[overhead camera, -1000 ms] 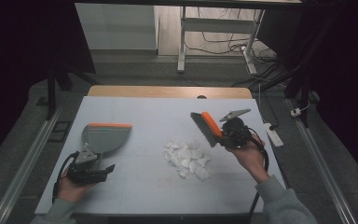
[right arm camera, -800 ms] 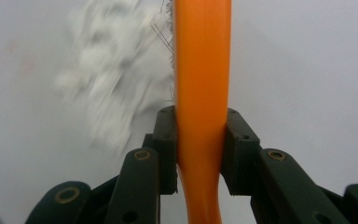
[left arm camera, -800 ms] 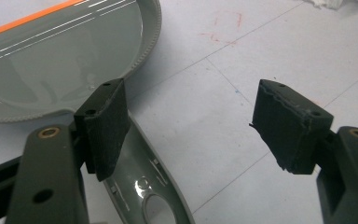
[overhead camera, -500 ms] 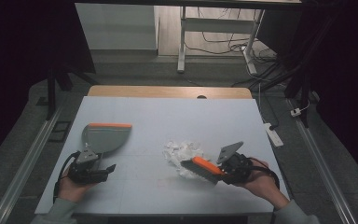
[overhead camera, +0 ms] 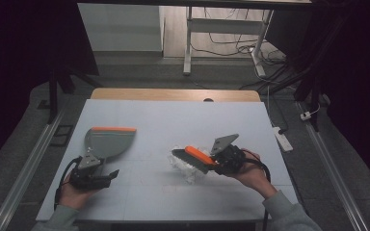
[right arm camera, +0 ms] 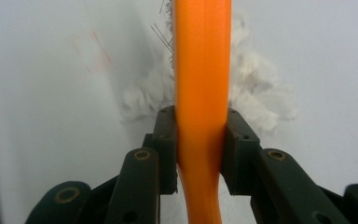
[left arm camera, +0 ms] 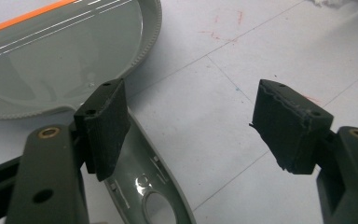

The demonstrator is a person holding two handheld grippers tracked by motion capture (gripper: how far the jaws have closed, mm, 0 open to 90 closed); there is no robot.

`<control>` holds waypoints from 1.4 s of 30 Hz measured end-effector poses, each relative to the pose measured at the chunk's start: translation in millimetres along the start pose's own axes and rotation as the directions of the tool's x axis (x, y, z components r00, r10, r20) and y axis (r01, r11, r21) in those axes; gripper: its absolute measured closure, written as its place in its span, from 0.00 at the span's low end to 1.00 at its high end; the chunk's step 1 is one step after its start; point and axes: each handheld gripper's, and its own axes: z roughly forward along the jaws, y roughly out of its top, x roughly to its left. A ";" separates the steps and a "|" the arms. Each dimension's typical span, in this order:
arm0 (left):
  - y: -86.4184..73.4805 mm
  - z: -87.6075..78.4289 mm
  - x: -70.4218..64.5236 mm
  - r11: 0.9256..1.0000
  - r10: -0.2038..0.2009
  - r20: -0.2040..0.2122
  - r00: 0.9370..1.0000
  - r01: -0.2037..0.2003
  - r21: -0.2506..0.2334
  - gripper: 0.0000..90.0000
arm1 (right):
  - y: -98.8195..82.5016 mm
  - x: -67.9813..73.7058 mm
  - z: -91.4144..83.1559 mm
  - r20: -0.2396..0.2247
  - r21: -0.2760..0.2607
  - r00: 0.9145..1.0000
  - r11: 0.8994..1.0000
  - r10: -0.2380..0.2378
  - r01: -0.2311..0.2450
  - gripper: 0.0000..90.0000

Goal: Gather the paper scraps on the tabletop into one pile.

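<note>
A grey dustpan (overhead camera: pixel 108 142) with an orange lip lies on the table's left part; its pan (left arm camera: pixel 60 60) and handle (left arm camera: pixel 144 191) appear in the left gripper view. My left gripper (overhead camera: pixel 110 174) rests by the handle's end, jaws (left arm camera: pixel 189 98) wide apart: the left pad hangs over the handle, the right pad over bare table. My right gripper (overhead camera: pixel 214 161) is shut on the orange handle (right arm camera: pixel 201 70) of a hand brush (overhead camera: pixel 192 156). The brush points left, its dark bristles down on a pile of white paper scraps (overhead camera: pixel 185 169), which spread on both sides of the handle (right arm camera: pixel 261 98).
The white table mat (overhead camera: pixel 173 120) ends in a wooden strip (overhead camera: pixel 173 95) at the far edge. A power strip (overhead camera: pixel 282 139) lies on the floor to the right. Metal rails run along both sides, and a desk frame with cables stands beyond.
My right hand came down and toward the near edge with the brush, from above the scraps' right side to bristles resting on the pile. The left hand and the dustpan stayed put.
</note>
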 end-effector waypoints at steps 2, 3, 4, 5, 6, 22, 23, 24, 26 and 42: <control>0.4 0.6 -0.5 1.000 0.003 0.002 1.000 -0.003 0.000 0.31 | -0.8 -0.7 -11.6 0.019 -0.028 1.000 1.000 0.010 -0.009 0.78; 0.7 0.8 -1.1 1.000 0.005 0.001 1.000 -0.005 0.001 0.31 | -1.5 -2.0 -19.1 0.031 -0.044 0.999 0.999 0.020 -0.019 0.78; 1.1 0.7 -1.6 1.000 0.006 0.001 1.000 -0.006 0.002 0.31 | -2.2 -3.1 -23.9 0.042 -0.055 0.999 0.998 0.031 -0.028 0.78; 1.4 0.6 -1.9 1.000 0.007 0.001 1.000 -0.007 0.001 0.31 | -2.9 -4.4 -27.6 0.057 -0.057 0.998 0.998 0.041 -0.038 0.78; 1.7 0.4 -2.0 1.000 0.008 0.001 1.000 -0.008 0.000 0.31 | -4.0 -6.0 -30.2 0.075 -0.055 0.996 0.997 0.051 -0.047 0.78; 2.4 -0.5 -1.7 1.000 0.004 0.000 1.000 -0.004 -0.011 0.31 | -53.8 -30.3 -32.1 0.198 -0.083 0.941 0.961 0.276 -0.265 0.78; 2.6 -0.6 -2.1 1.000 0.004 0.000 1.000 -0.004 -0.012 0.31 | -57.1 -30.3 -32.7 0.202 -0.082 0.938 0.959 0.281 -0.270 0.78; 2.8 -0.9 -2.6 1.000 0.007 0.001 1.000 -0.007 -0.016 0.31 | -59.5 -30.1 -33.0 0.202 -0.088 0.936 0.957 0.290 -0.277 0.78; 3.2 -1.4 -3.1 1.000 0.011 0.001 1.000 -0.011 -0.021 0.31 | -66.7 -29.9 -33.6 0.203 -0.101 0.920 0.941 0.336 -0.322 0.78; 5.4 -6.9 -9.2 0.998 0.031 0.007 0.999 -0.031 -0.055 0.31 | -111.5 -13.8 -52.4 0.277 -0.220 0.858 0.898 0.432 -0.381 0.78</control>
